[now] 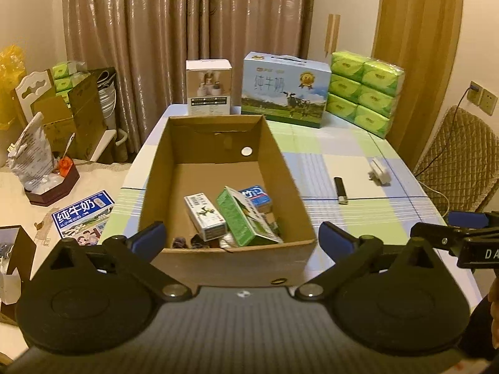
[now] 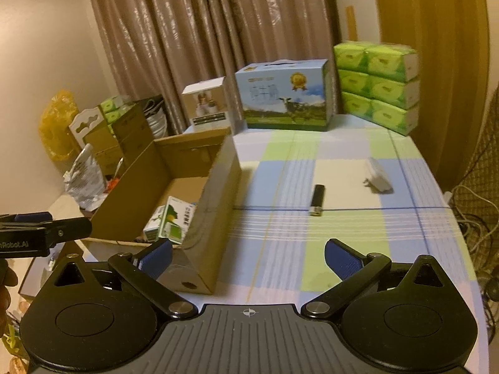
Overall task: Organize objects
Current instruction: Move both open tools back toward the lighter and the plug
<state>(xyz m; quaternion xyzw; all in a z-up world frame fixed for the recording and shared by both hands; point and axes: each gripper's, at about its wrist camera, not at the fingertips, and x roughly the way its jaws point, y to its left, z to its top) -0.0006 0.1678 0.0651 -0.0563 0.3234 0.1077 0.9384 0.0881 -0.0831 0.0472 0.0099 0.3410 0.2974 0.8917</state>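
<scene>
Blue pads line both claws, and each one is spread wide with nothing between its fingers. The left claw (image 1: 240, 238) hangs over the near wall of the cardboard box (image 1: 199, 143), looking straight down into it, likely because that is where things get dropped. The right claw (image 2: 248, 258) hovers above the checked cloth of the desk (image 2: 343, 233), aimed toward what is still loose there.

Inside the box lie a green carton (image 1: 246, 218), a small white packet (image 1: 204, 216) with a barcode, and a blue-and-white one (image 1: 255, 195) half buried; their print is too small to read. Left out on the desk, well apart from the box, are a black lighter (image 2: 317, 200) and a white plug (image 2: 377, 179), which I judge go in next.

Along the far edge stand a white box (image 1: 209, 87), a milk case (image 1: 285, 88) marked 纯牛奶, and stacked green tissue packs (image 1: 365, 90). The right claw's body carries letters beginning "DA".
</scene>
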